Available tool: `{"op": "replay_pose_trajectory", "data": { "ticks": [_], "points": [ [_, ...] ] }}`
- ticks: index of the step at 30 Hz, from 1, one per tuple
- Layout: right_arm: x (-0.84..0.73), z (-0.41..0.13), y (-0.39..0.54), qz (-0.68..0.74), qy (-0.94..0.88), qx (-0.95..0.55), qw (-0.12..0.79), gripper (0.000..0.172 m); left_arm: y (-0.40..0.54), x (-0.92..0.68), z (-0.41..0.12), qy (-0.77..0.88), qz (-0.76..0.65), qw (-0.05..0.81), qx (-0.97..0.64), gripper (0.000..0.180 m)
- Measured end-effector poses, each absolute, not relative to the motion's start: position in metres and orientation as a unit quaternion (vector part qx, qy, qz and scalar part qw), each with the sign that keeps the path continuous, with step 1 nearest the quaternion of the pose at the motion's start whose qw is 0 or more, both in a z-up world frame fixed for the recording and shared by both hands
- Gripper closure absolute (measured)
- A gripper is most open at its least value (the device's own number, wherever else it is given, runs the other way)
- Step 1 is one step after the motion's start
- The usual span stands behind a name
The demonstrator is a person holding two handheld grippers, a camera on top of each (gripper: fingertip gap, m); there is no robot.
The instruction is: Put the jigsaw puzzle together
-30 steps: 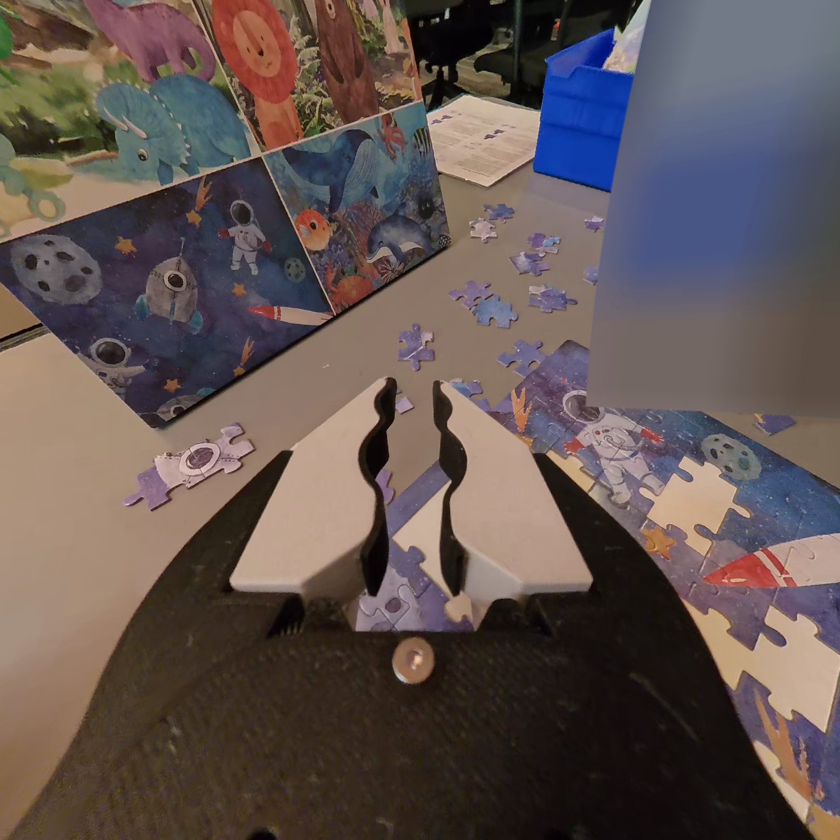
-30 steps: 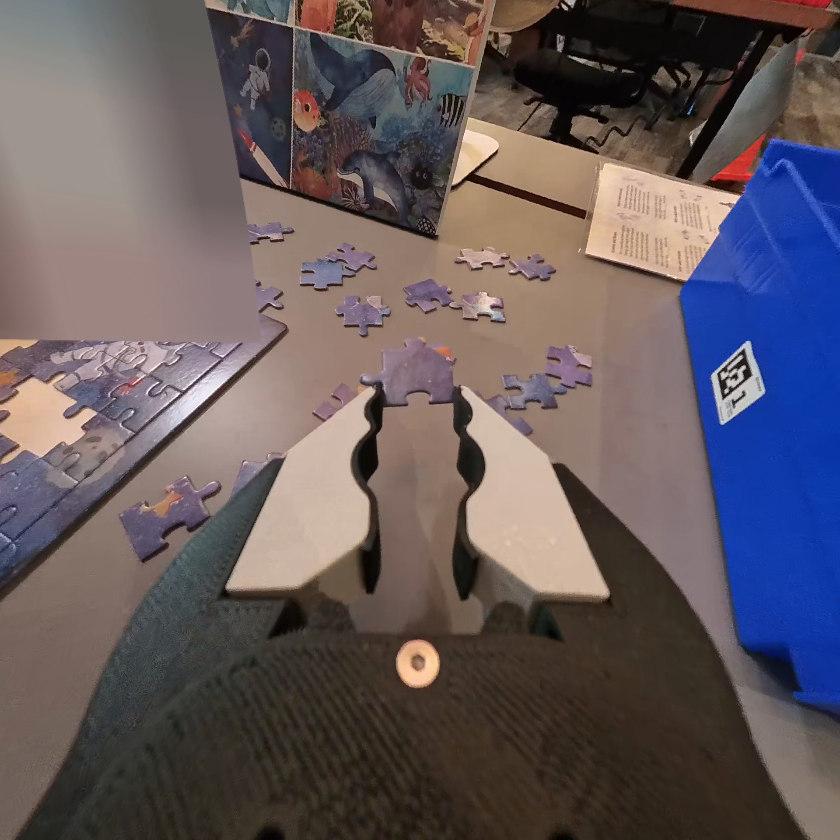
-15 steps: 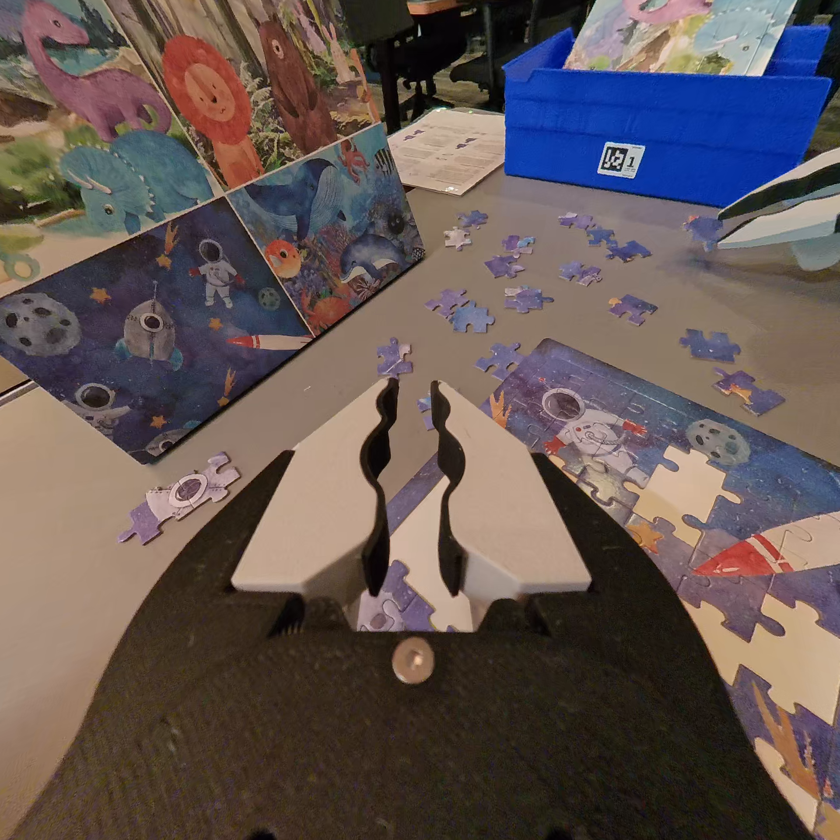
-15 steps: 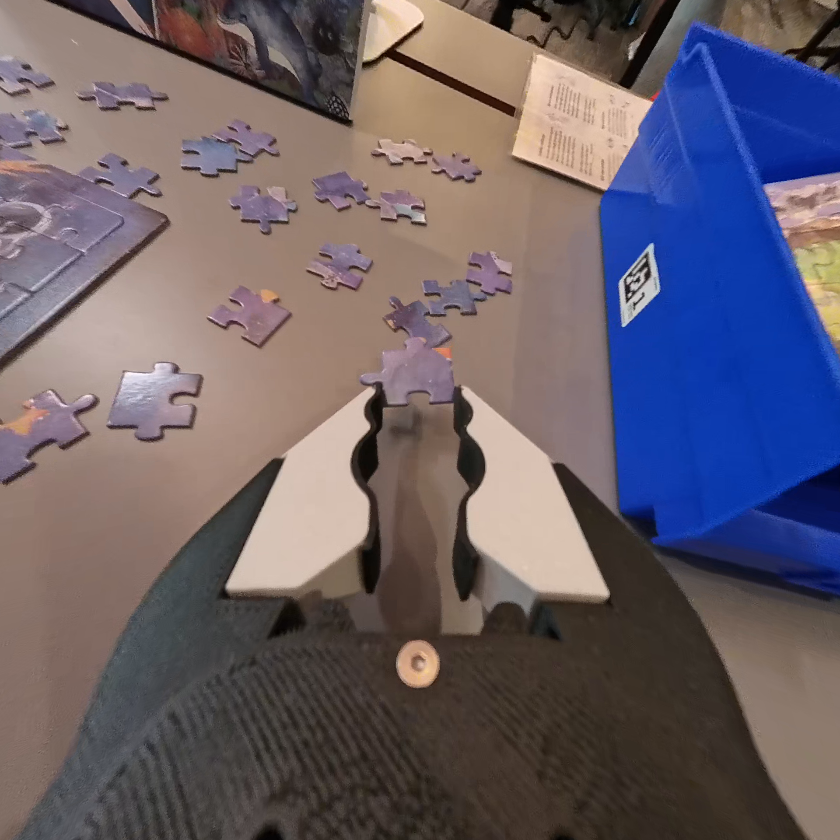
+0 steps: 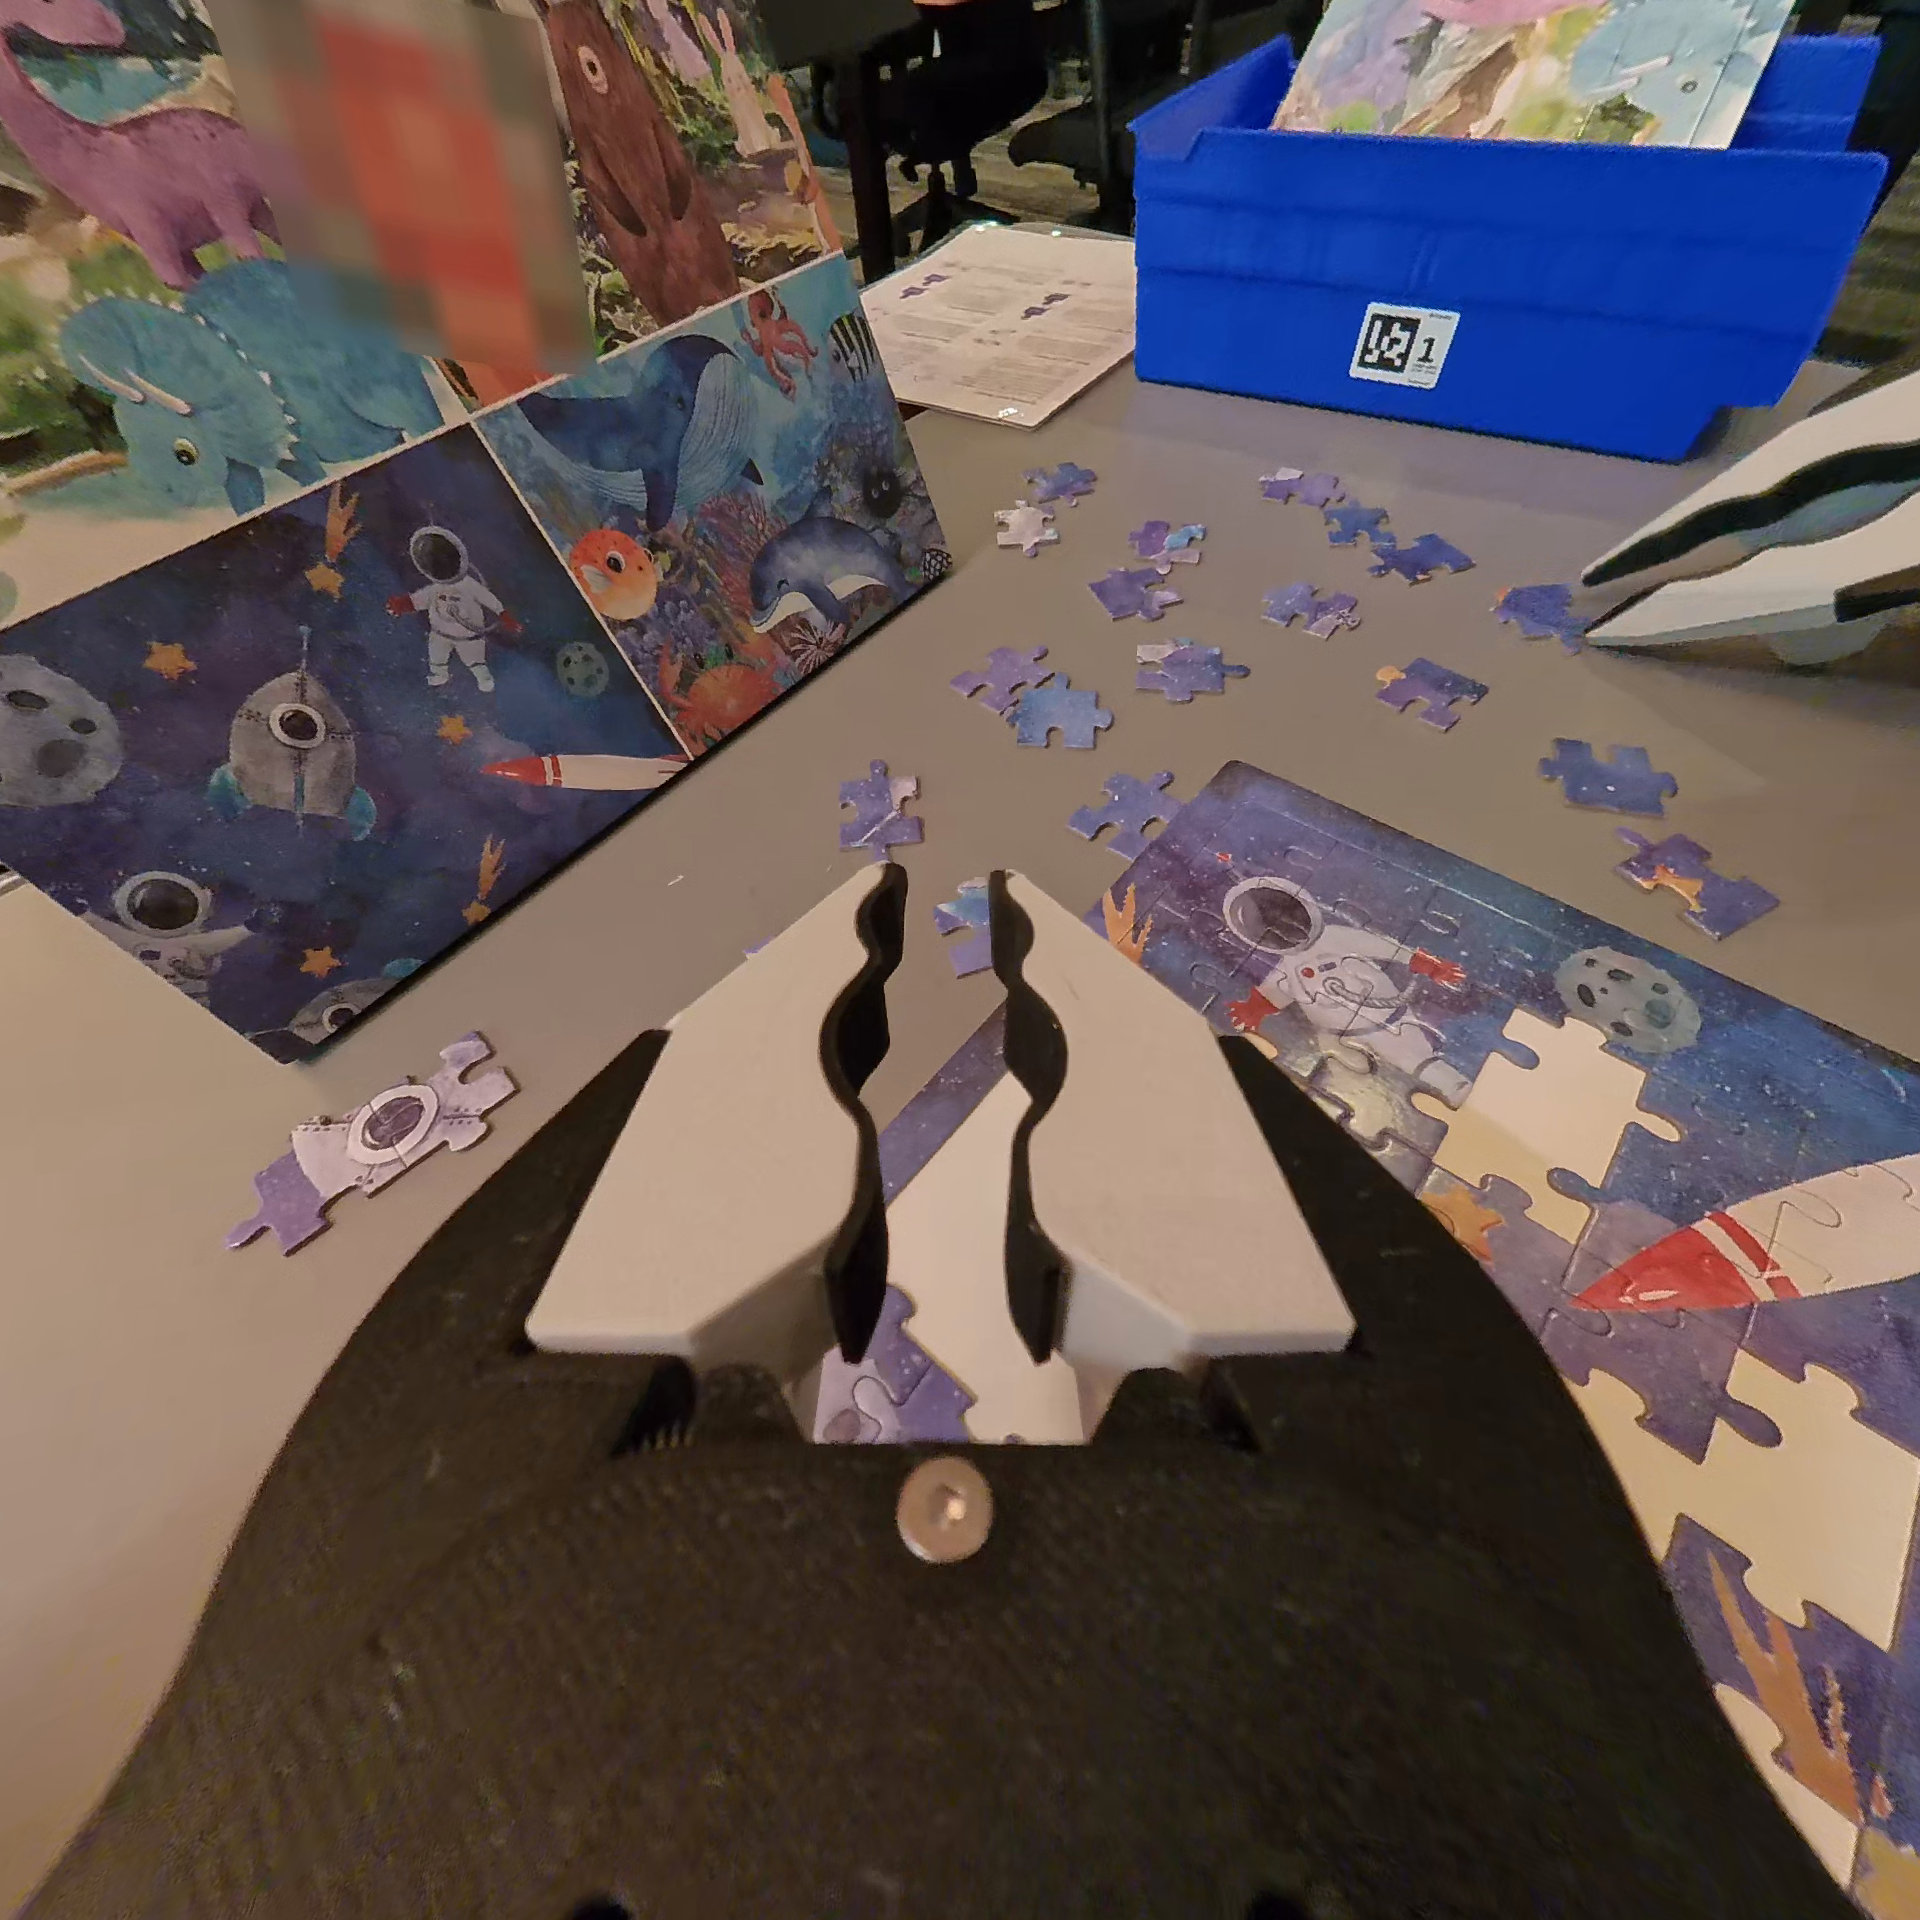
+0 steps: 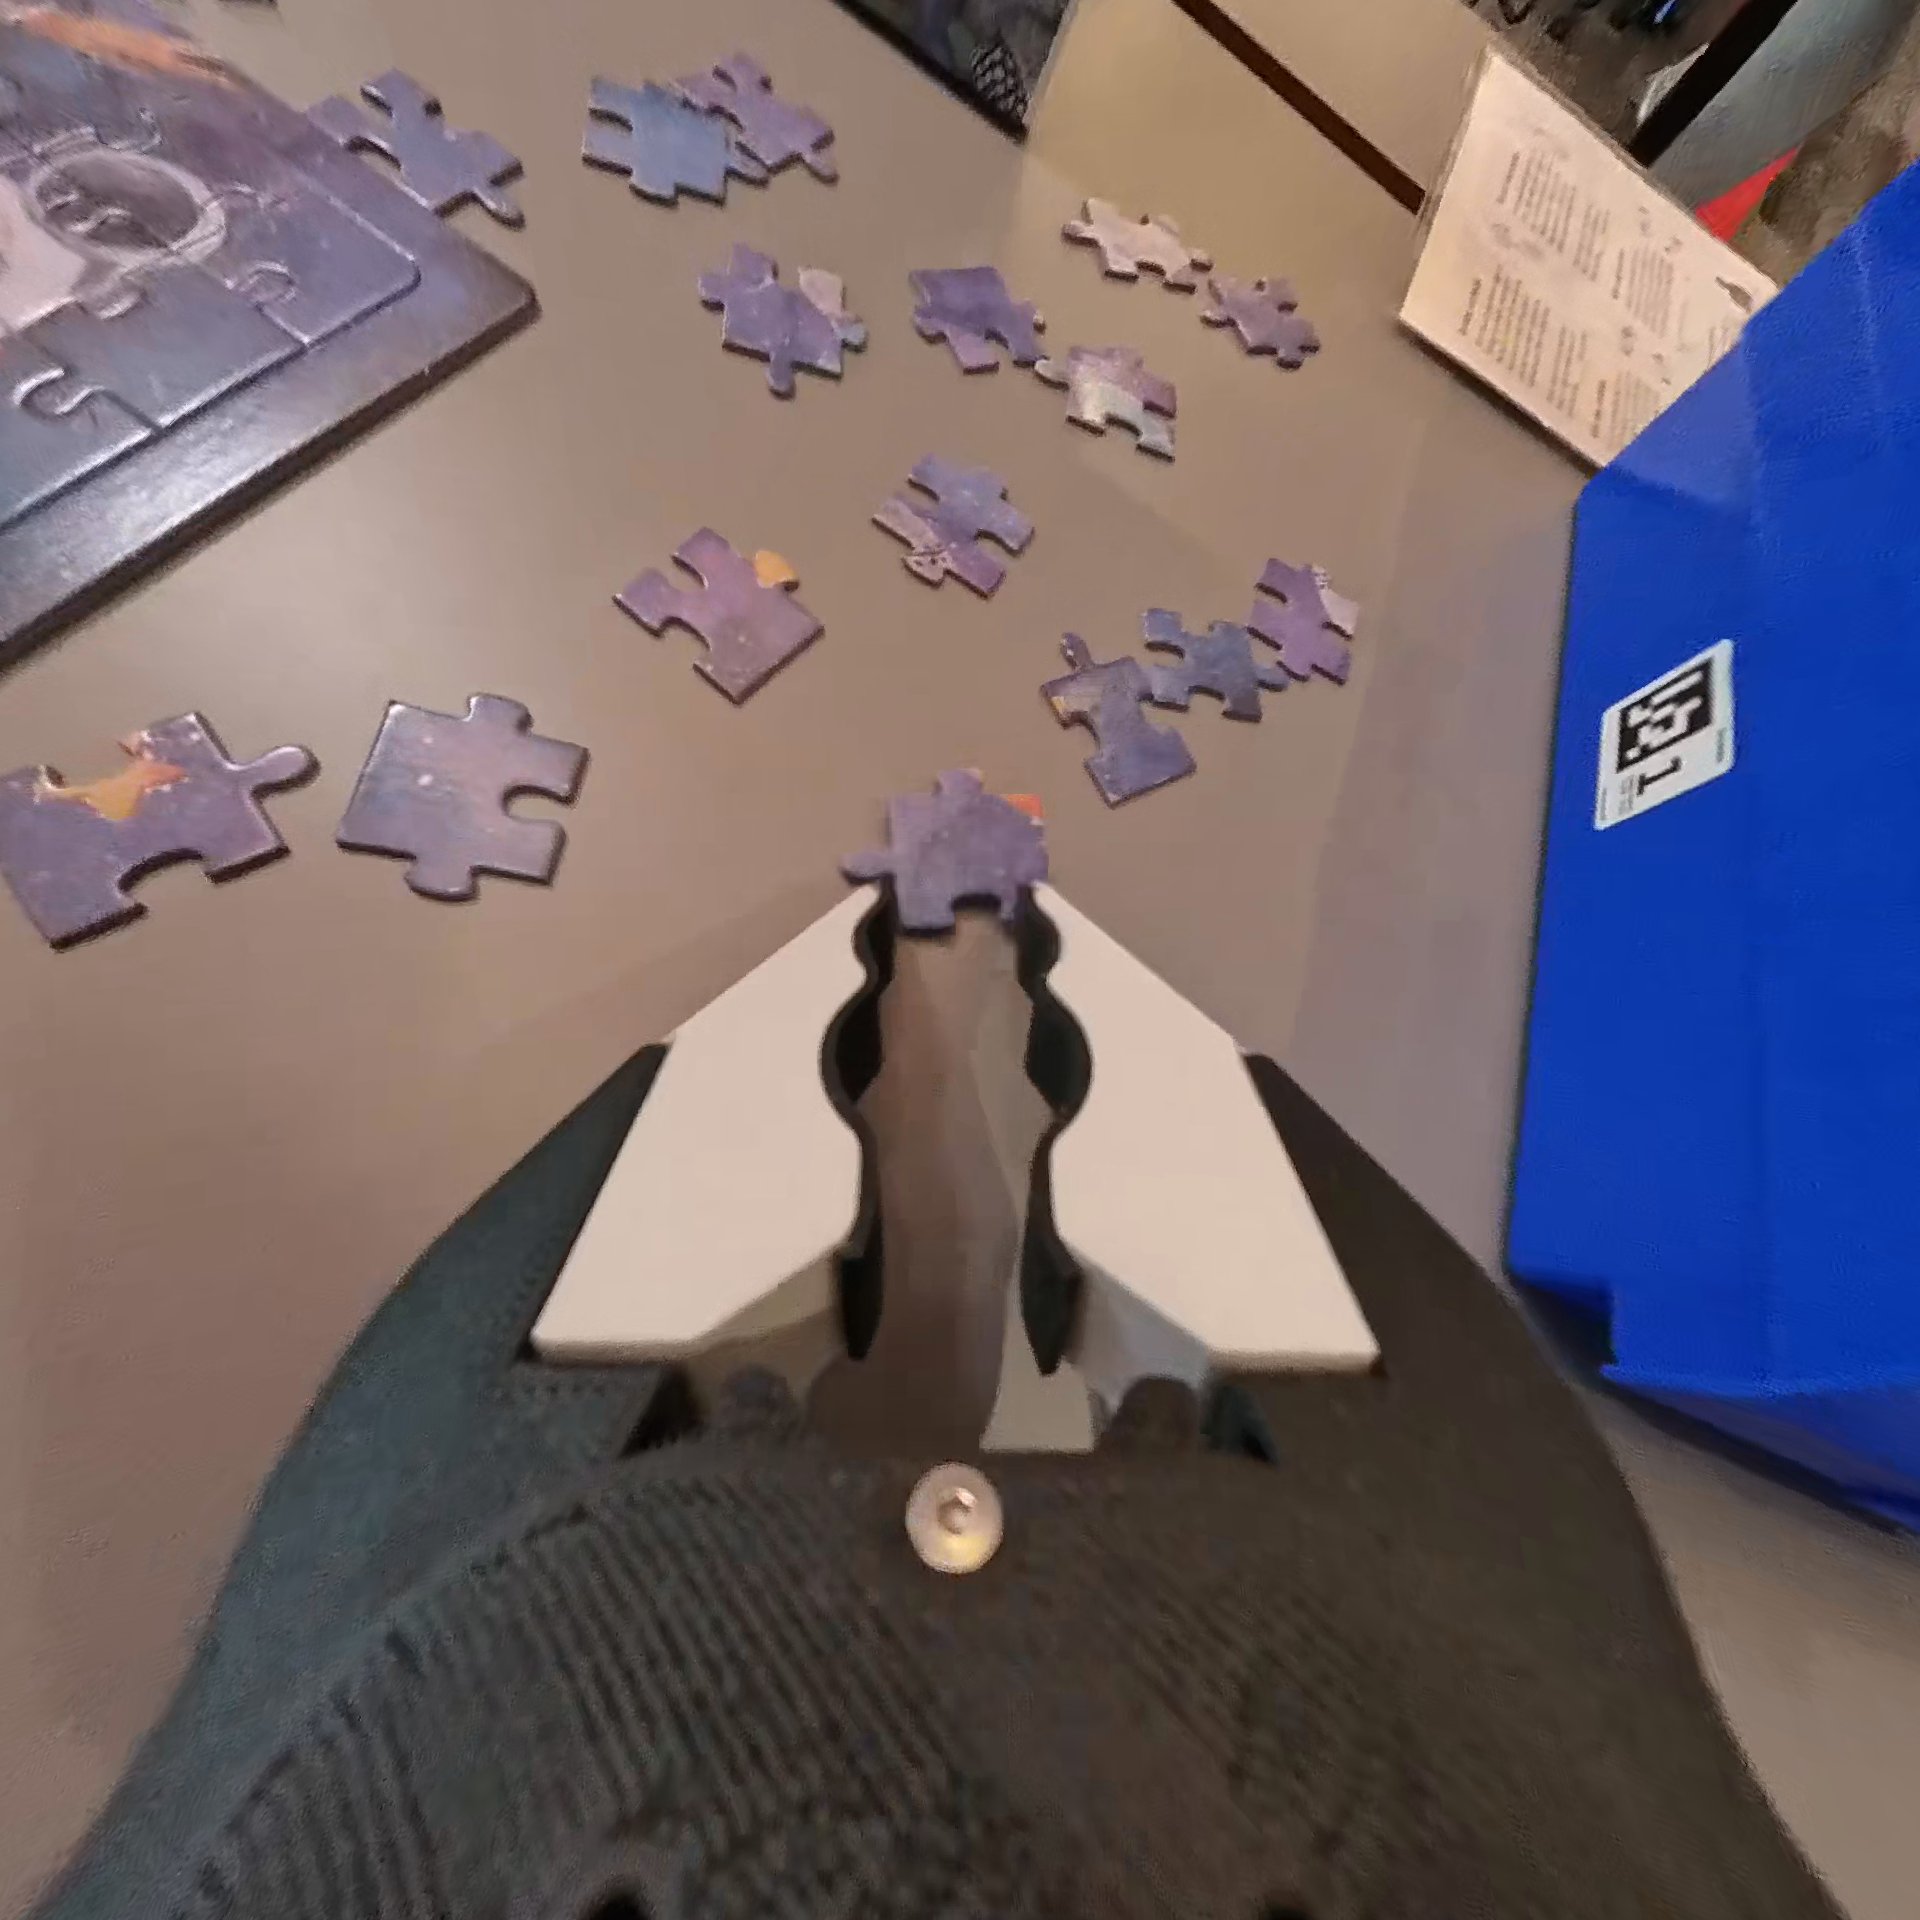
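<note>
Right gripper (image 6: 956, 894) clamped on purple puzzle piece (image 6: 961, 847); loose pieces (image 6: 727, 613) at 10 o'clock; left gripper (image 5: 945, 883) slightly apart, empty, over puzzle board (image 5: 1558, 1091).

Off my bench's far right corner sits a blue bin (image 5: 1507, 260) bearing a white tag, a picture board leaning inside it. A printed sheet (image 5: 1008, 322) lies beside it. Along the far left edge stands an illustrated puzzle box (image 5: 416, 582). Office chairs show beyond.
</note>
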State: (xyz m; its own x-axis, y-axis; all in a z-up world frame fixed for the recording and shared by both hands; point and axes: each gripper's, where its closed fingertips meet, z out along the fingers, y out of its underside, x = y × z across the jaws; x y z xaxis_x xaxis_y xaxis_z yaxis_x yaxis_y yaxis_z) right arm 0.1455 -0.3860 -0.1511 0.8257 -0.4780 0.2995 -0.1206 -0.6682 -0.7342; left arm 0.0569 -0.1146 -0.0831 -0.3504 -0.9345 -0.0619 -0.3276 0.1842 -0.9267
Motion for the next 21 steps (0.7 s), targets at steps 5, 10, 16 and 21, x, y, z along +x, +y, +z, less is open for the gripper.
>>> {"op": "replay_pose_trajectory", "data": {
  "ticks": [5,10,16,21],
  "points": [
    [0.147,-0.150,-0.387,-0.249,0.171,-0.879,0.370,0.144,-0.117,0.057,-0.086,0.695,-0.442,0.338,-0.456,0.166],
    [0.148,-0.140,-0.387,-0.239,0.188,-0.864,0.403,0.145,-0.116,0.057,-0.086,0.694,-0.443,0.337,-0.457,0.166],
    [0.150,-0.129,-0.390,-0.218,0.212,-0.843,0.443,0.146,-0.116,0.058,-0.087,0.695,-0.443,0.334,-0.458,0.165],
    [0.151,-0.128,-0.391,-0.213,0.218,-0.840,0.449,0.146,-0.117,0.058,-0.088,0.696,-0.441,0.332,-0.458,0.165]
  ]
}}
